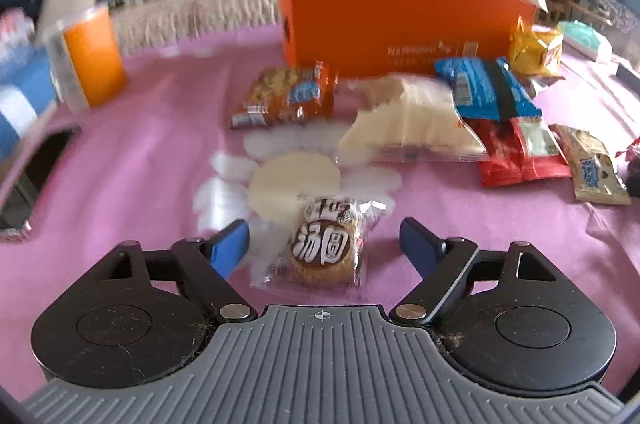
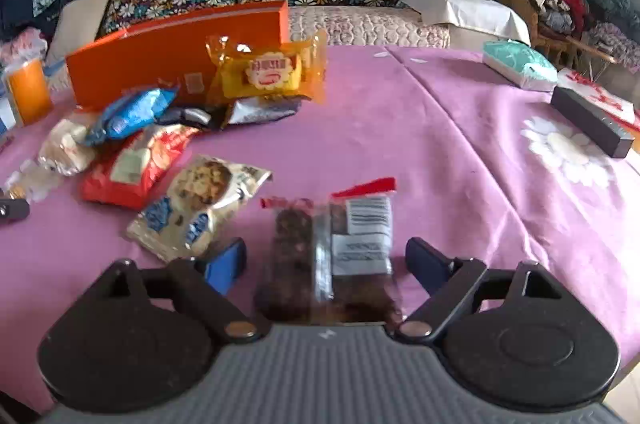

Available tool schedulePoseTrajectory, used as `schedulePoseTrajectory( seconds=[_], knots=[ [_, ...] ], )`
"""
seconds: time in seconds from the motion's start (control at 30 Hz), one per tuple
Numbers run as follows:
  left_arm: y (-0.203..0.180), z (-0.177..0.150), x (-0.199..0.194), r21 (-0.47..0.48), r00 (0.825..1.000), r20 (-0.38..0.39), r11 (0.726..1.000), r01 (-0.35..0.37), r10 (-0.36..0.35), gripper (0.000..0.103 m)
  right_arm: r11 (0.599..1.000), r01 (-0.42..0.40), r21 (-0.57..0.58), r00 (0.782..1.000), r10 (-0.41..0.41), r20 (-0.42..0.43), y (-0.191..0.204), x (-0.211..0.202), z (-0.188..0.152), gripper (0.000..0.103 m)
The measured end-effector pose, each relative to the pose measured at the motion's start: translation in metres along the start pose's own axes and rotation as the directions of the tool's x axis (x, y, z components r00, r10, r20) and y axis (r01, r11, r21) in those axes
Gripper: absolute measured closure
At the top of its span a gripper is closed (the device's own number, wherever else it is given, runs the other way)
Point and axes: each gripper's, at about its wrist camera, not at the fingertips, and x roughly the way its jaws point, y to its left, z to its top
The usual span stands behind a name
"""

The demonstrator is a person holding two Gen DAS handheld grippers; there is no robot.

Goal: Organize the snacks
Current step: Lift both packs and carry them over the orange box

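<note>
Between my left gripper jaws, parted and untouching, lies a wrapped cookie mid-table; my right gripper, equally wide, straddles a dark snack bar. Centre each packet, then squeeze gently.

So the box stands at the back of the table, snack packets piled right in front of it. 1 round cake packet lies nearest, between the left gripper fingers. Cup sits far left.
</note>
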Motion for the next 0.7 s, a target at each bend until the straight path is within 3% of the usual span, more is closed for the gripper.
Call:
schedulePoseTrajectory(
  seconds=[0.03, 0.1, 0.13, 0.3, 0.5, 0.57, 0.7],
  knots=[
    [-0.001, -0.001, -0.002, 0.018, 1.000, 0.011, 1.000, 0.015, -0.015, 0.062, 1.000, 0.000, 0.001, 1.000, 0.000, 0.004, -0.002, -0.001, -0.001, 0.019],
    [0.003, -0.003, -0.006, -0.004, 0.999, 0.017, 0.999, 0.046, -0.046, 0.089, 1.000, 0.004, -0.001, 1.000, -0.004, 0.012, -0.005, -0.004, -0.002, 0.035],
    [0.005, -0.004, -0.007, -0.013, 0.999, 0.016, 0.999, 0.049, -0.049, 0.090, 1.000, 0.003, 0.009, 1.000, -0.003, 0.015, -0.007, -0.006, -0.002, 0.042],
    [0.001, -0.004, -0.013, -0.031, 1.000, 0.008, 0.999, 0.024, -0.024, 0.093, 0.994, -0.048, 0.103, 0.999, 0.048, 0.004, -0.019, -0.019, -0.003, 0.045],
    [0.001, 0.002, -0.043, -0.090, 0.995, 0.024, 0.991, 0.095, -0.093, 0.093, 0.990, -0.085, 0.116, 0.994, 0.076, 0.080, -0.021, -0.065, 0.005, 0.045],
    [0.000, 0.024, -0.045, -0.097, 0.993, 0.047, 0.988, 0.117, -0.113, 0.093, 0.985, -0.117, 0.123, 0.989, 0.105, 0.106, -0.022, -0.066, 0.023, 0.045],
    [0.002, 0.093, -0.033, -0.102, 0.982, 0.136, 0.984, 0.145, -0.130, 0.093, 0.975, -0.196, 0.101, 0.967, 0.175, 0.186, -0.016, -0.043, 0.092, 0.045]
  ],
)
